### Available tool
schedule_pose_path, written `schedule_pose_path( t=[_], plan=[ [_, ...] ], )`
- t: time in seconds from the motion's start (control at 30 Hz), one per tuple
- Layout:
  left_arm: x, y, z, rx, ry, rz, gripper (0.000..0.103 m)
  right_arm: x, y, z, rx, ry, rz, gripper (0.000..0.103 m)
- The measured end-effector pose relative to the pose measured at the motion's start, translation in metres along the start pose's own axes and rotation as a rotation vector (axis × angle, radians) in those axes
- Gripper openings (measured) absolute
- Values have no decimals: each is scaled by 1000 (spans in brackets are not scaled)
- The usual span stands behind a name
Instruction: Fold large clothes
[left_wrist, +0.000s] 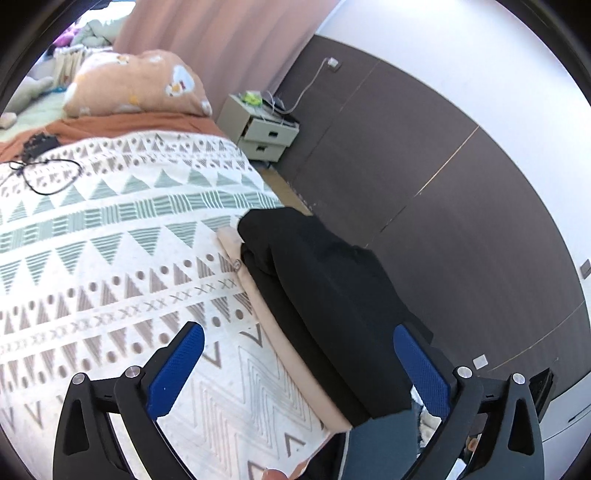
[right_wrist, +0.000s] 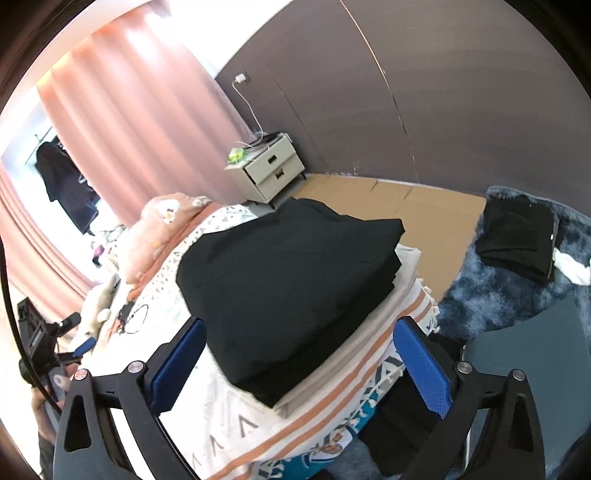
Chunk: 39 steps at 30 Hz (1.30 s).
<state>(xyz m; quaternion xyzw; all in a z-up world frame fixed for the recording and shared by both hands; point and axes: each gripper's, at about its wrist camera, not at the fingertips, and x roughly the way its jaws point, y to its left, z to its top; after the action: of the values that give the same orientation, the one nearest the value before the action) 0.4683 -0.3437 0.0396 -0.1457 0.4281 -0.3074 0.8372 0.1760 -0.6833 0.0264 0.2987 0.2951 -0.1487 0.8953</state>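
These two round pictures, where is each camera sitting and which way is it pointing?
Left wrist: on the left gripper, open, looking along the bed's patterned cover past the folded black garment; only its blue fingers show.
Right wrist: on the right gripper, open, facing the same black garment from the bed's end.
Shared: garment, nightstand, pink curtain.

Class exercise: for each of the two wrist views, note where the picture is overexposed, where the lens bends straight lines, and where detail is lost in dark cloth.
Left wrist view: the white wall is washed out; the panel seams curve; the black garment shows few folds. Right wrist view: the window strip above the curtain is blown out; the wall seam bows; the black garment reads nearly flat.
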Motion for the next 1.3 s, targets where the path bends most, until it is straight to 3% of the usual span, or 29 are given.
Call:
schedule_pose_path(
  t=[0.37, 0.8, 1.13, 1.3],
  plan=[
    [-119, 15, -38, 58, -122, 49, 102, -51, 62, -47, -60, -47, 46, 102],
    [-268, 35, -122, 136, -304, 158, 103, -98, 116, -105, -159, -102, 41, 102],
    [-323, 64, -174, 119, -366, 318, 102, -122, 148, -150, -244, -119, 75, 102],
    [-343, 80, -206, 91, -395, 347, 102, -136, 153, -169, -270, -132, 51, 102]
  ],
)
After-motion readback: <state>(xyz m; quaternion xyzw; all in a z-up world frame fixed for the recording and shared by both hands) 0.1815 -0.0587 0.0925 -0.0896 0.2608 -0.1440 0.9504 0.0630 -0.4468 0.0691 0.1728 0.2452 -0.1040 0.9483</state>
